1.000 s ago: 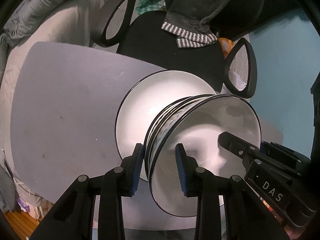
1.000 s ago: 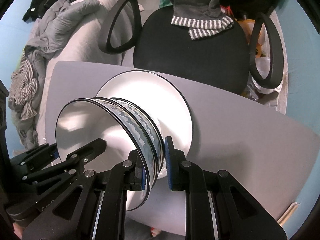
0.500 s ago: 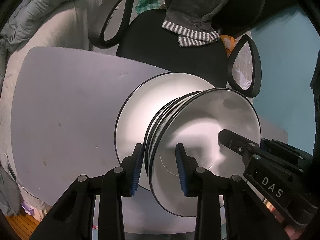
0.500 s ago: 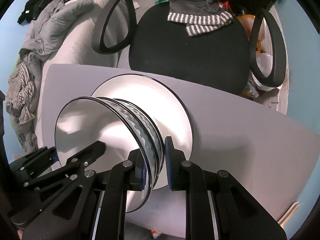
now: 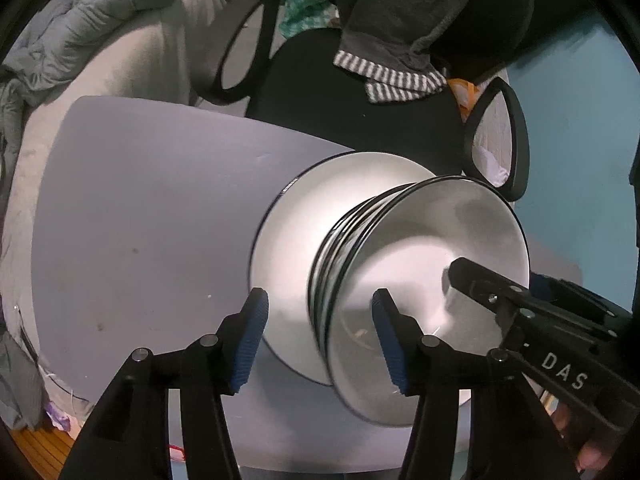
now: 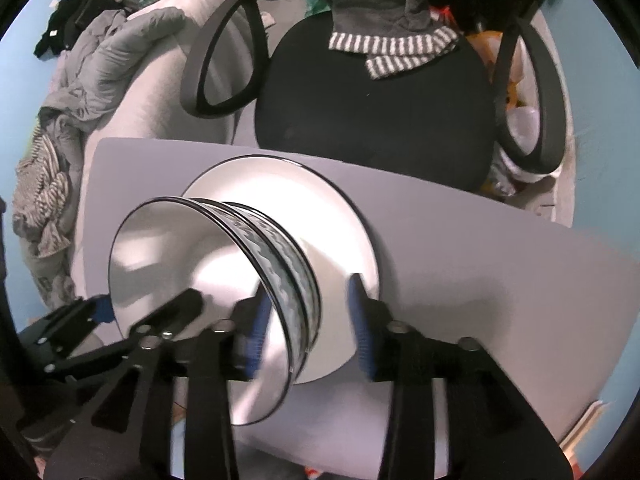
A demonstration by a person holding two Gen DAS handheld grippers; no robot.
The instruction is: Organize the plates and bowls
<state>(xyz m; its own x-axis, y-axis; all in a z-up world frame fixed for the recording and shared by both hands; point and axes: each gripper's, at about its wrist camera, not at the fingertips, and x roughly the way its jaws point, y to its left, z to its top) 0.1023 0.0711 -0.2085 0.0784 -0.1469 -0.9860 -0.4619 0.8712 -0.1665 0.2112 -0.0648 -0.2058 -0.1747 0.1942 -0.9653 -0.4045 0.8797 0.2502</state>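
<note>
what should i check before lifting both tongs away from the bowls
1. Left tongs let go: ok, the jaws have just been opening and both pads stand clear of the bowl rim between them.
2. Right tongs let go: ok, just opened as well, rim between the pads with a gap on each side.
3. Stacked bowls on the white plate: ok, they sit on it.
4. Stack settled: cannot tell, its rims are blurred.
5. Plate fully on the grey table: ok.
6. Path upward: cannot tell, neither view shows it.

Bowls (image 5: 432,280) on plate (image 5: 320,208), on table (image 5: 140,200)
</note>
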